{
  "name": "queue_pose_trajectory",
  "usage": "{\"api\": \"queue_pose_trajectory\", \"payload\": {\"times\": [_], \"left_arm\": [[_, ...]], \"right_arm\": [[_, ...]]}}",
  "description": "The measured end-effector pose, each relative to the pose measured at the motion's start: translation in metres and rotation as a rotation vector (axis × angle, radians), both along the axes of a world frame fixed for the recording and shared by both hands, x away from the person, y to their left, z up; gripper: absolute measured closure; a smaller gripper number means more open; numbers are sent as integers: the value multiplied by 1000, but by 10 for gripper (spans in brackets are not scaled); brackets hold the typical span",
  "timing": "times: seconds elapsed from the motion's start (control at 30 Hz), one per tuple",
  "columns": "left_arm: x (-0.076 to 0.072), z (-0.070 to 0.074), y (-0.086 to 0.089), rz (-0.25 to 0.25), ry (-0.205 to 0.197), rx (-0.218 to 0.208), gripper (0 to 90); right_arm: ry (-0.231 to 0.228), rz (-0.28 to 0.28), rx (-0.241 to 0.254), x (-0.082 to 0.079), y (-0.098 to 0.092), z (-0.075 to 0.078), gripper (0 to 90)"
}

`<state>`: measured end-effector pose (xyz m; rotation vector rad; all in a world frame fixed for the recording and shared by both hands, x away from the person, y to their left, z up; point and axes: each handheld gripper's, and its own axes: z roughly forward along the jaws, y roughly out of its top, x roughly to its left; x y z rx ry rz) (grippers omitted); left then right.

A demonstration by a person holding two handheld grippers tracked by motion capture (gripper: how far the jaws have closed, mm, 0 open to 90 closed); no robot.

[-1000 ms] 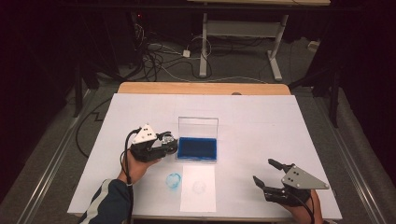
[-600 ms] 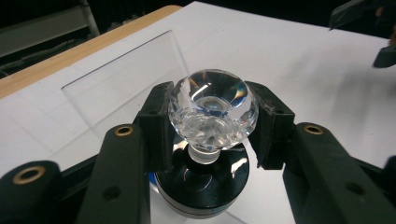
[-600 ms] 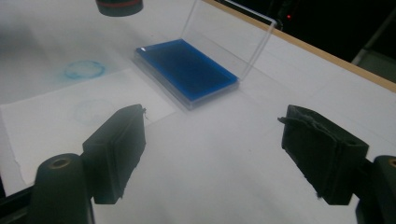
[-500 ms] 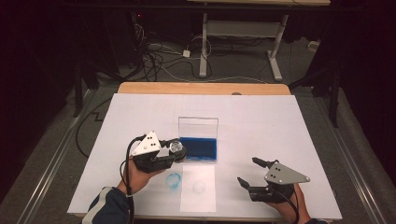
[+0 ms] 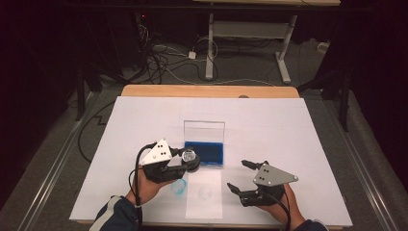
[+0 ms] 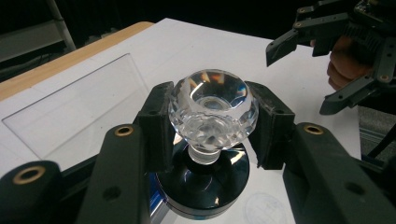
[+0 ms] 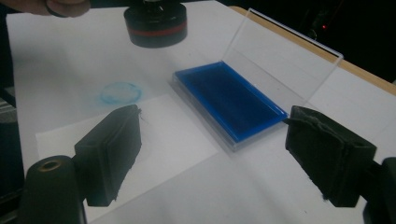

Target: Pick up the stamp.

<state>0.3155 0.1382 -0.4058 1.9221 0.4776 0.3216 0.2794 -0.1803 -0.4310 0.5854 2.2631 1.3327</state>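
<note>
No text, label, brand, number or sign can be read anywhere.

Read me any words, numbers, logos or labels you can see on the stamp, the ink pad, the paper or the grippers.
No readable text anywhere.
Stamp: clear faceted knob and black base, no lettering visible.
Ink pad: plain blue, clear lid unmarked.
Paper sheet: one faint round imprint, too pale to read.
Blue ring mark on the table cover: smudged, no legible characters.
Grey plates on the left gripper and right gripper: just dark dots.
</note>
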Motion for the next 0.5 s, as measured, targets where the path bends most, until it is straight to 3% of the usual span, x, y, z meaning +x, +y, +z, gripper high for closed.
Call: {"api": "queue_pose_trajectory", "payload": {"times": [0.2,0.5], "left_arm": [[-4,2,-11,-22,-1,-10,540],[-9,2,-27,-62,2,-31,540]], "right_arm": [[7,47,14,-2,12,0,189],[25,68,29,-1,28,-5,185]]}}
